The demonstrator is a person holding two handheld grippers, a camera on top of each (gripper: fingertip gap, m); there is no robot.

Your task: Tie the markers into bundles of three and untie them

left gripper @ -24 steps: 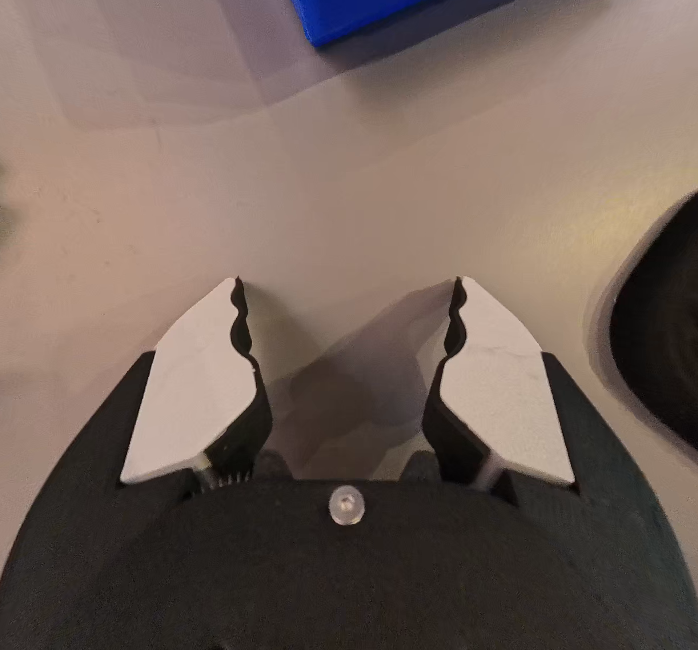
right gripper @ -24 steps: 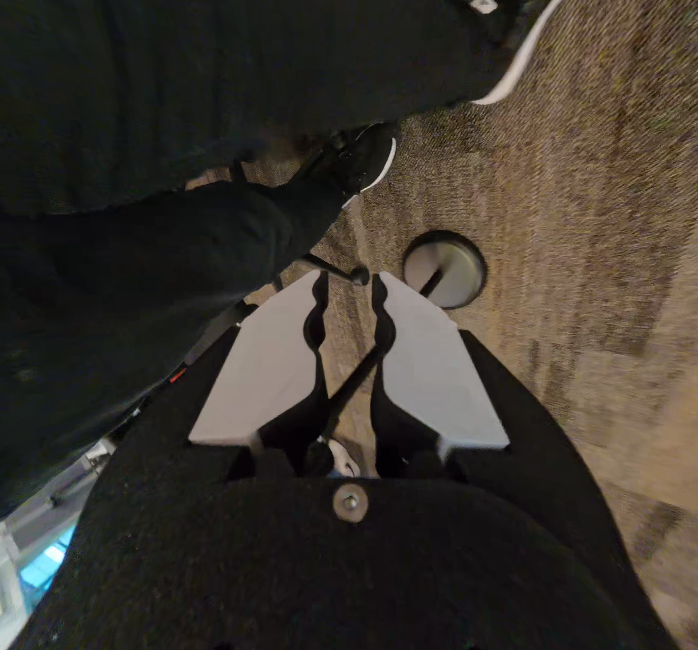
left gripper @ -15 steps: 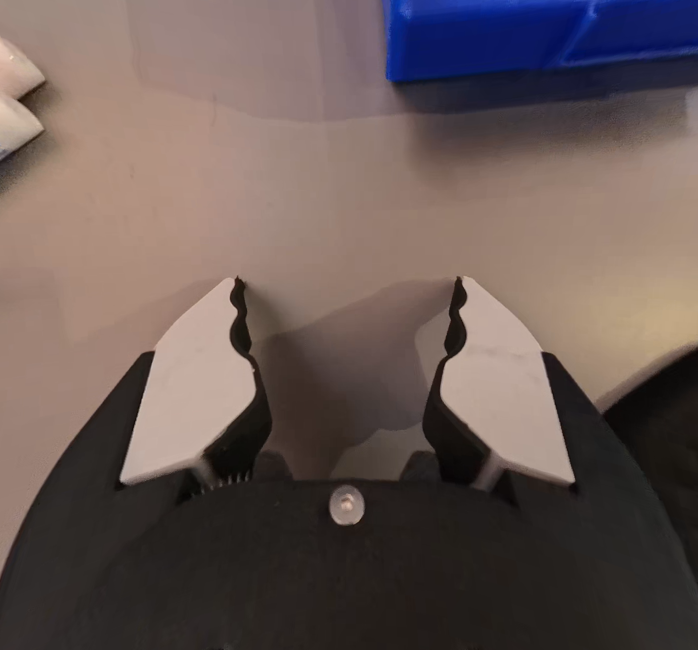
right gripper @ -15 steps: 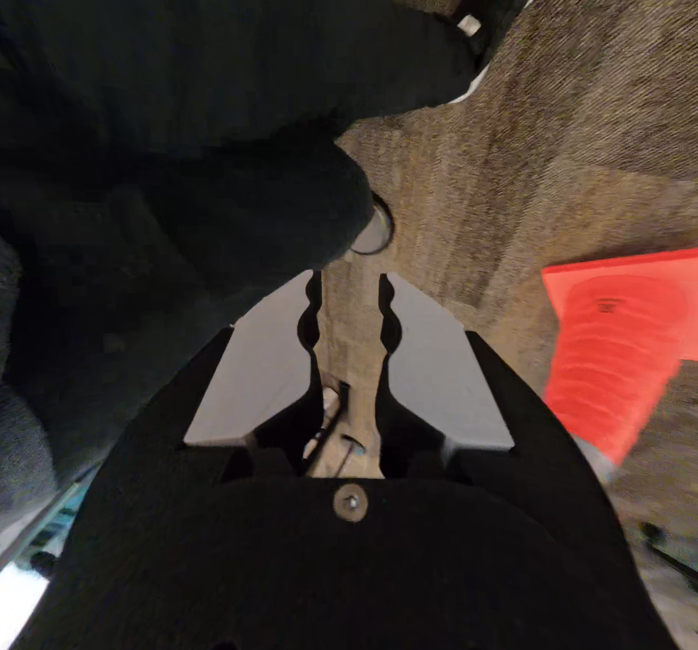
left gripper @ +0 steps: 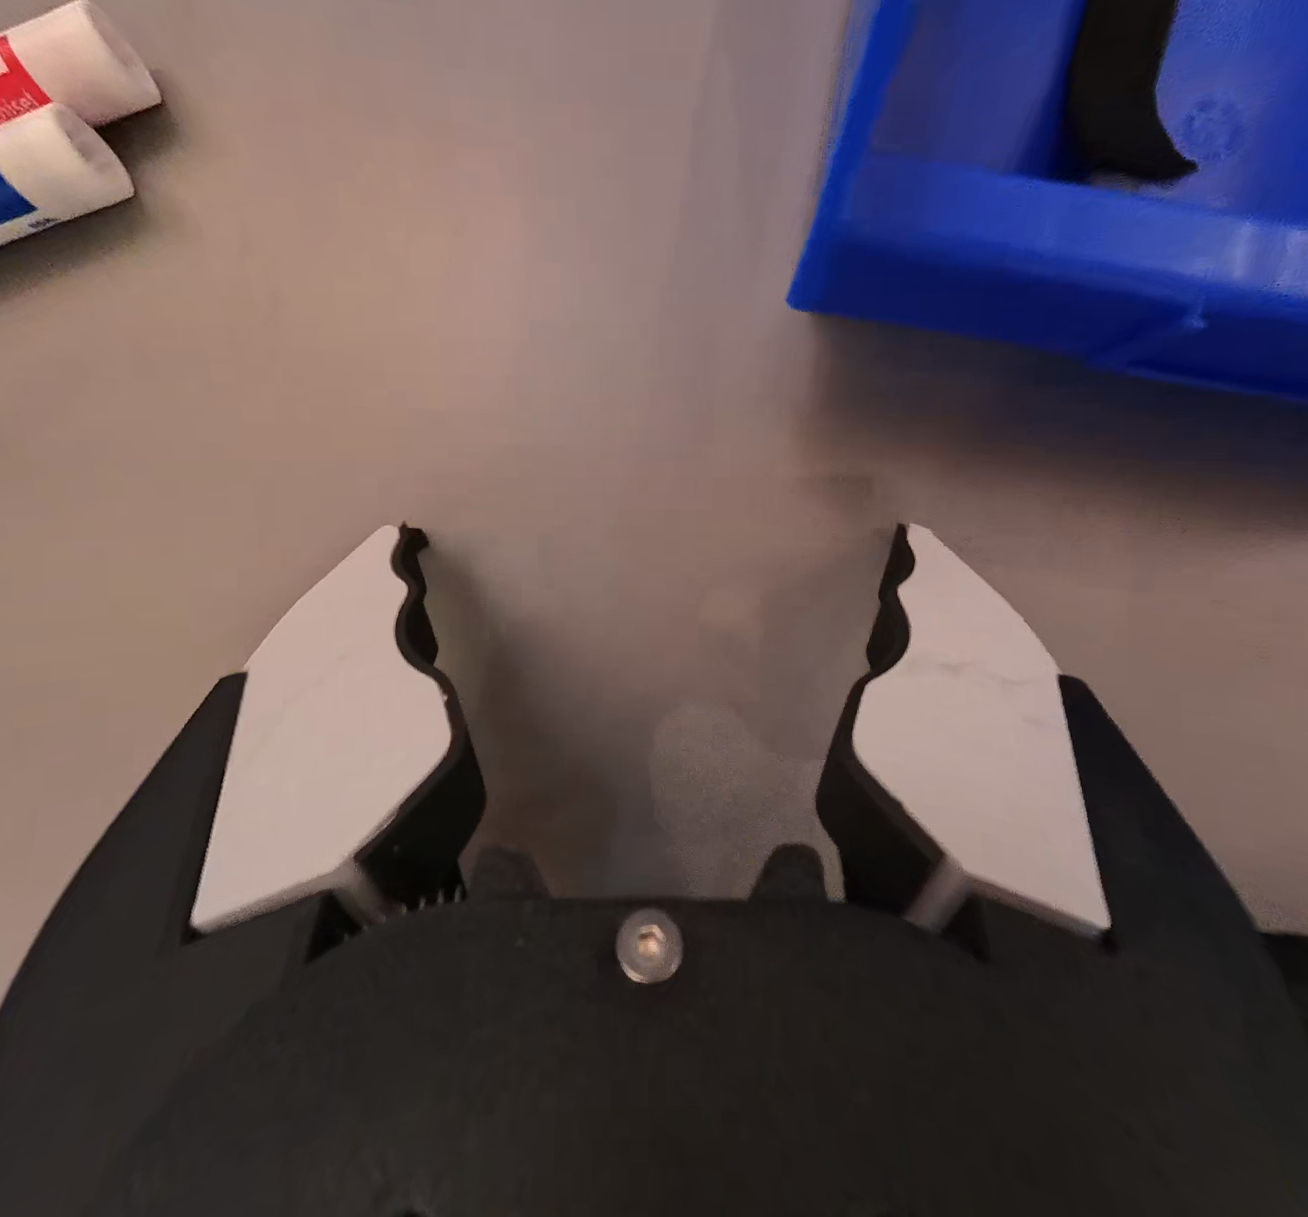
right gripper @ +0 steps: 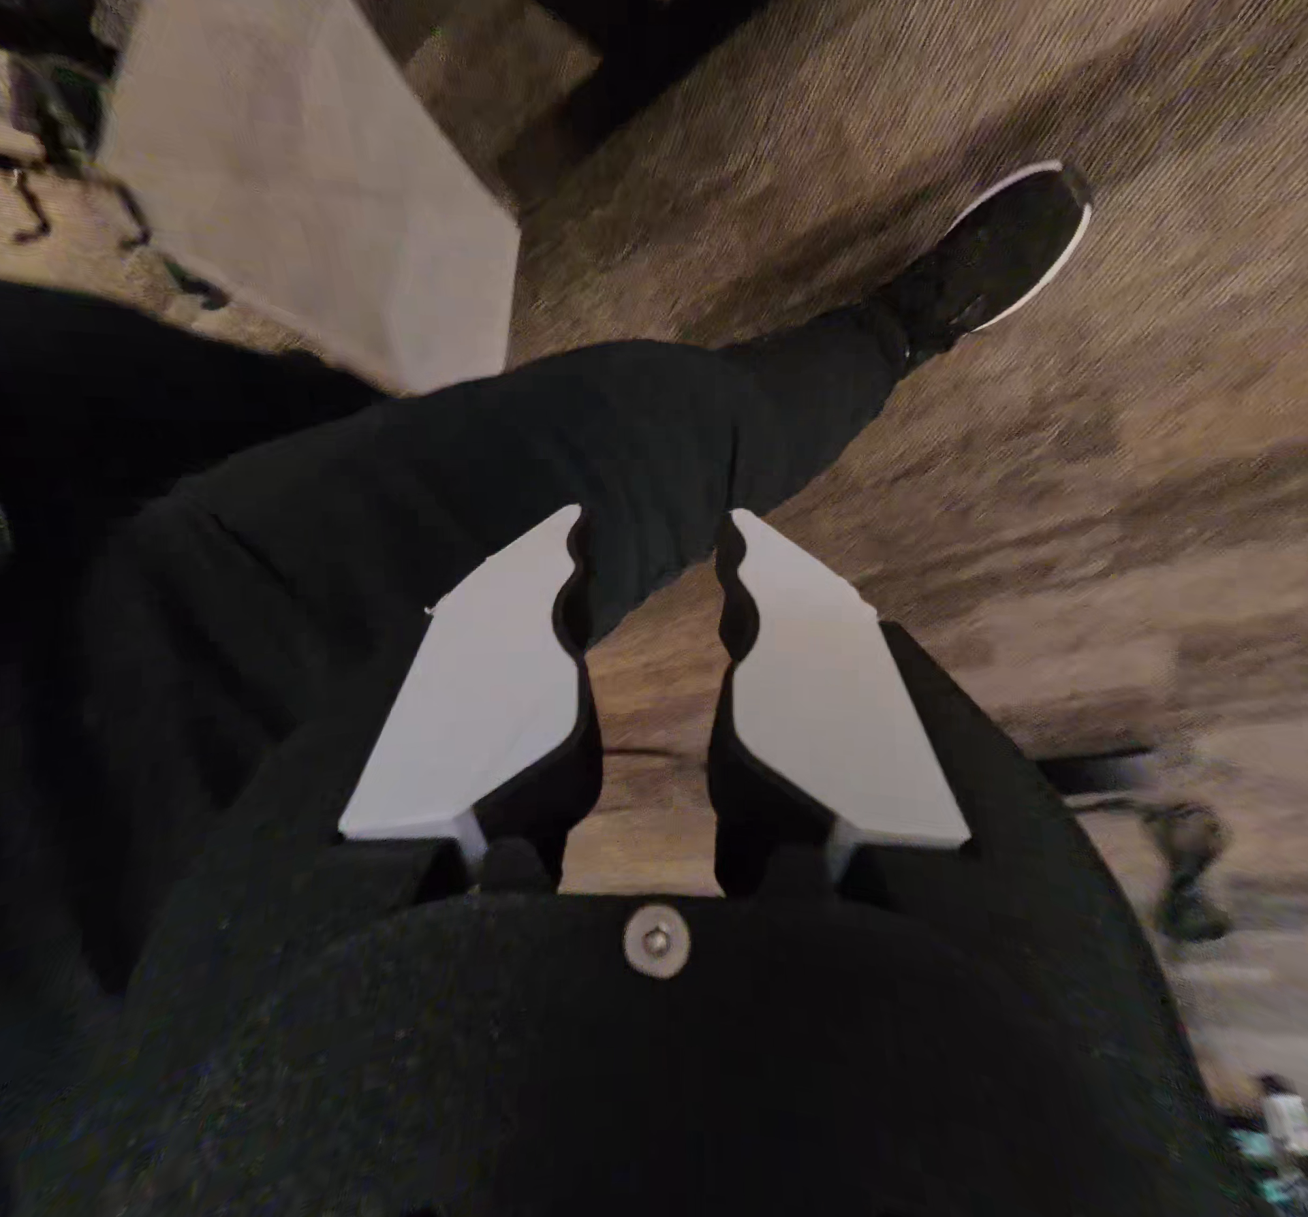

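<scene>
Left wrist view shows the left claw [left gripper: 651, 532] spread wide and empty over the grey desk [left gripper: 495, 298]. Two white markers [left gripper: 64, 122] lie side by side at ten o'clock, well apart from it, only their ends visible, long axes running toward eight o'clock. A blue bin [left gripper: 1026, 249] sits at one o'clock. The right claw [right gripper: 655, 518], parted a little and empty, faces the carpet floor [right gripper: 991, 475] and a person's leg [right gripper: 566, 447], so the left one seems nearer.
</scene>
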